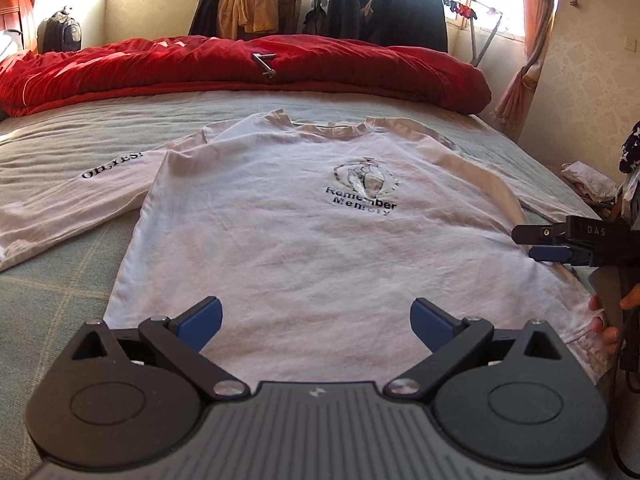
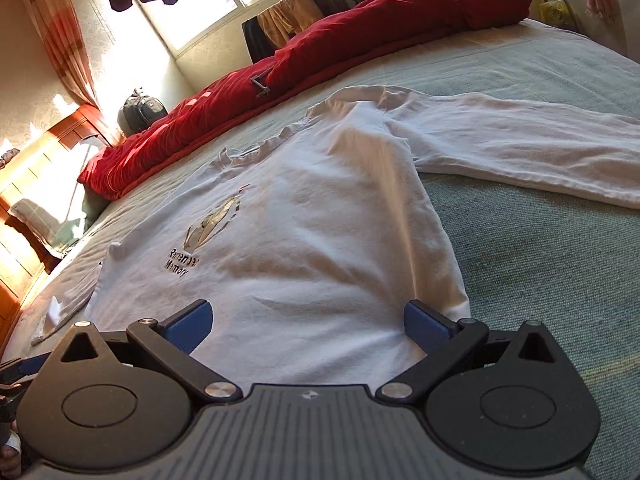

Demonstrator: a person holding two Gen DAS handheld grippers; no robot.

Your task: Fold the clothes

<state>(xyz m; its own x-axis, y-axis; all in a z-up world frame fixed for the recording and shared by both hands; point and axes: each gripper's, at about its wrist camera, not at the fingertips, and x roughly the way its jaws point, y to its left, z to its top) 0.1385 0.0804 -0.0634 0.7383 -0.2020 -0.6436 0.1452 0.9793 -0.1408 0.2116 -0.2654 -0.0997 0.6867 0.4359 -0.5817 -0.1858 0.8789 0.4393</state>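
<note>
The left tongs are wide, with nothing held; their blue pads hang over the bottom hem of the white shirt. The right tongs are wide too and hold nothing, and they sit over the shirt's bottom corner on the right side. In the left view the right tongs come in from the right edge, close to the shirt's side, and a hand grips their handle.

The shirt lies flat on the bed, front up, neck pointing away. It has a dark print on the chest with words under it. One sleeve stretches out to the left and has black letters on it. The other sleeve stretches out to the right.

Past the shirt, a red blanket is bunched across the far side of the bed. A small metal thing rests on it. A backpack stands in the far left corner. Dark clothes hang on a rack by the bright windows
</note>
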